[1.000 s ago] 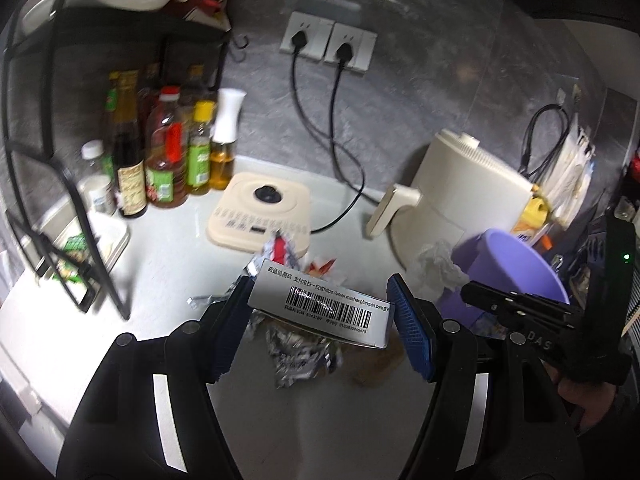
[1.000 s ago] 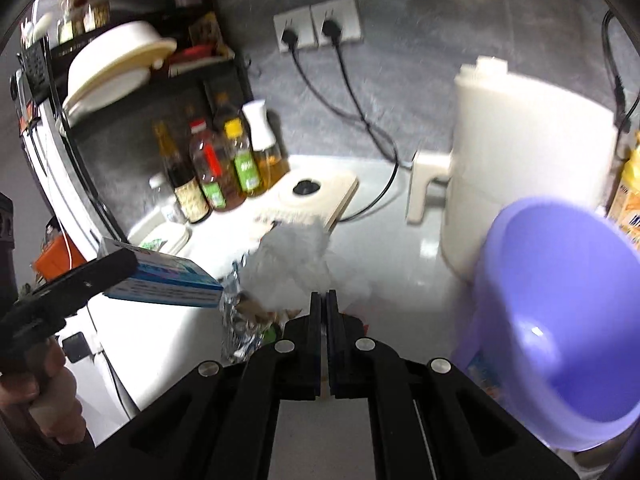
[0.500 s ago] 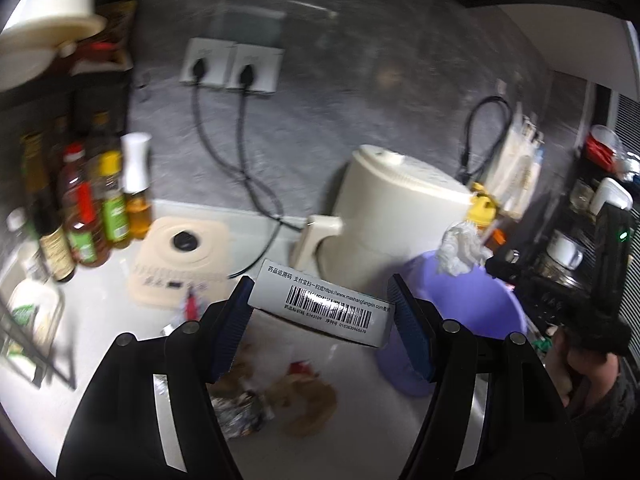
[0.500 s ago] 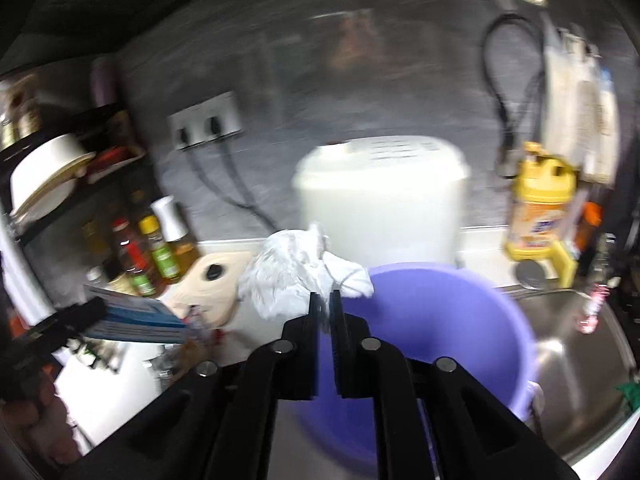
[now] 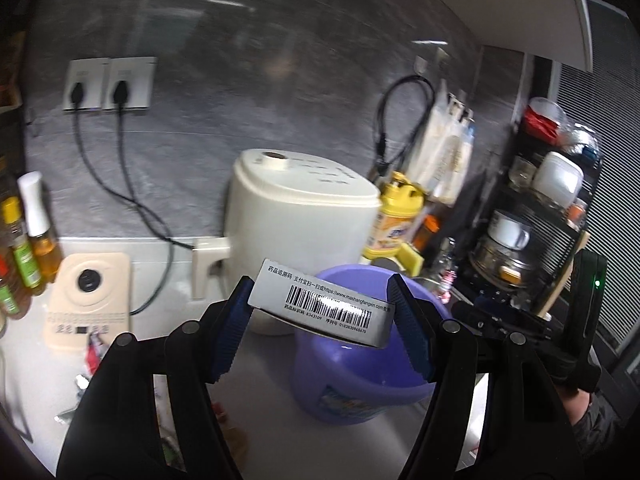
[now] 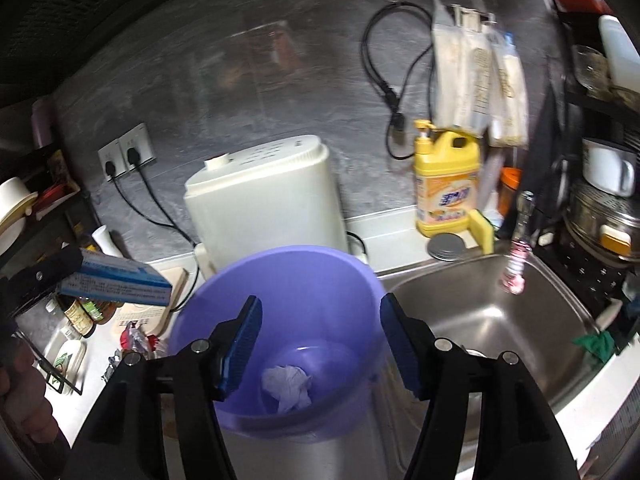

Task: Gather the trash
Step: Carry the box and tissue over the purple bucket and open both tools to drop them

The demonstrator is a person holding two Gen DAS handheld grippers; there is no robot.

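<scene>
Left gripper [image 5: 322, 330]: its black arms are ending in ribbed blue pads [image 5: 230, 332] that are clamping a flat cardboard box by its two short ends.
Cardboard box [image 5: 324, 304]: rectangular, white on the face with a printed barcode, blue and white on its side in the right wrist view [image 6: 120, 280]; it is hanging tilted in the air just over the near rim of the bucket.
Right gripper [image 6: 320, 344]: its jaws are standing wide apart, holding nothing, and it is hovering above the bucket's mouth with the blue ridged pads [image 6: 242, 346] facing each other.
Crumpled tissue [image 6: 288, 386]: a white, creased wad is lying on the bottom of the bucket.
Bucket [image 6: 280, 276]: round, smooth purple plastic with a thin rim, sitting on the counter just beside the sink; a printed label is showing on its outer wall [image 5: 344, 402].
Loose wrappers [image 6: 138, 340]: crinkled foil and red scraps are lying on the pale counter to the bucket's left.
Sink [image 6: 532, 292]: brushed steel basin, rounded corners, lying right of the bucket.
Appliance [image 6: 264, 192]: boxy cream plastic body with a matte lid, standing behind the bucket, touching or nearly so.
Detergent bottle [image 6: 446, 188]: glossy yellow jug with a pump, standing at the back edge by the sink.
Wall [image 6: 280, 60]: grey, mottled stone-like panel carrying two sockets [image 6: 128, 152] with black plugs.
</scene>
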